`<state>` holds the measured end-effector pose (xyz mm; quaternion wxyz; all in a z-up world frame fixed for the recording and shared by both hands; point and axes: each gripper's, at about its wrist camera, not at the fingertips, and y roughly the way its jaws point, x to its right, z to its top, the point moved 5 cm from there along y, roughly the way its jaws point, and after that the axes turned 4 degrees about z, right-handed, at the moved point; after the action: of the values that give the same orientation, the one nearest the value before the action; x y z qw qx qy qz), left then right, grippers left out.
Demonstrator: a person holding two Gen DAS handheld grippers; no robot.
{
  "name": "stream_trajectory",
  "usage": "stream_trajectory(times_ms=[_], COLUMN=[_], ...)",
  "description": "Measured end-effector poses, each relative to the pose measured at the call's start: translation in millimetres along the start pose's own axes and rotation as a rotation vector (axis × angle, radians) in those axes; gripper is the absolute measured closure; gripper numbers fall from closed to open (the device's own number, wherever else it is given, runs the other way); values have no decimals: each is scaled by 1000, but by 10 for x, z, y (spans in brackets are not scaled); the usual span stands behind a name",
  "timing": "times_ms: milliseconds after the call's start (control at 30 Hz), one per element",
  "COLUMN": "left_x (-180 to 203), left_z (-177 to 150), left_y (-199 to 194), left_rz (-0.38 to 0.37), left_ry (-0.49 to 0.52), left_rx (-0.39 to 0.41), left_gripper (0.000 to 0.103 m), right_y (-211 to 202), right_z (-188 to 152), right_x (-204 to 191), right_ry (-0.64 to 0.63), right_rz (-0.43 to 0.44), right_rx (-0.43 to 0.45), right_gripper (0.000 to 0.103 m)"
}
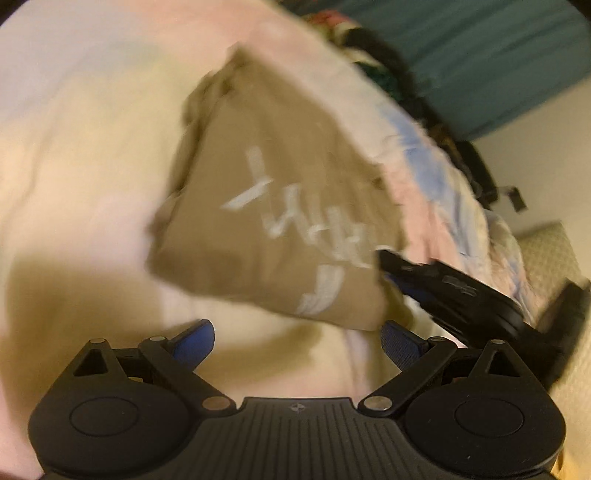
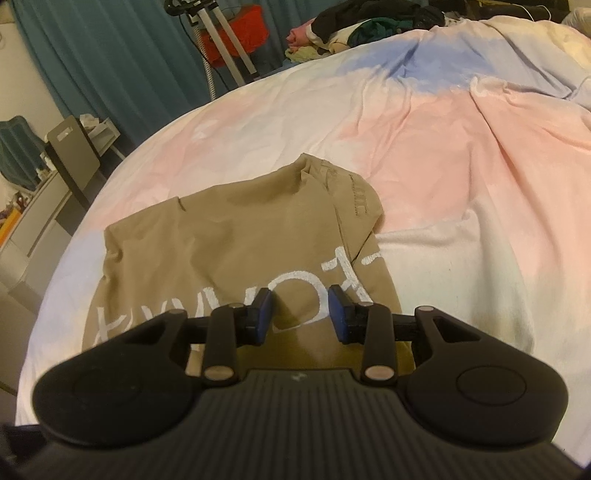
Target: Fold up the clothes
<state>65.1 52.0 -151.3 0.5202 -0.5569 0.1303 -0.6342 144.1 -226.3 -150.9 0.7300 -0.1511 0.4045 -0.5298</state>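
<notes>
A tan T-shirt with white lettering (image 1: 280,206) lies partly folded on the bed, blurred in the left wrist view. It also shows in the right wrist view (image 2: 229,243), with a sleeve folded over at the upper right. My left gripper (image 1: 297,341) is open and empty, just short of the shirt's near edge. My right gripper (image 2: 300,314) is open and empty, hovering over the shirt's lettered near edge. The right gripper also shows in the left wrist view (image 1: 443,291) at the shirt's right corner.
The bed is covered by a pastel pink, white and blue sheet (image 2: 461,147). A pile of dark and coloured clothes (image 2: 362,26) lies at the far edge. A teal curtain (image 2: 110,55), a chair (image 2: 74,155) and a stand with a red item (image 2: 236,37) stand beyond the bed's left side.
</notes>
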Motion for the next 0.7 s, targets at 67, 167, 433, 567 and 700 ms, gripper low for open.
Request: stream_trajectory(times_ms=[67, 167, 433, 567, 700], left_x=[-77, -194, -221, -319, -442], left_z=[17, 43, 111, 131, 152], left_y=[21, 51, -34, 39, 39], left_rz=[-10, -25, -62, -24, -30], left_ry=[-64, -161, -216, -254, -306], left_rx=[33, 84, 241, 216, 219], left_gripper=[4, 3, 11, 24, 35], right_y=[1, 3, -3, -6, -50], right_z=[-2, -8, -19, -13, -2], right_x=[-9, -28, -32, -34, -39], right_ry=[-1, -10, -10, -4, 6], right_rz=[-4, -13, -21, -19, -21], right_rx=[1, 4, 9, 9, 16], right_gripper=[68, 67, 67, 67, 66])
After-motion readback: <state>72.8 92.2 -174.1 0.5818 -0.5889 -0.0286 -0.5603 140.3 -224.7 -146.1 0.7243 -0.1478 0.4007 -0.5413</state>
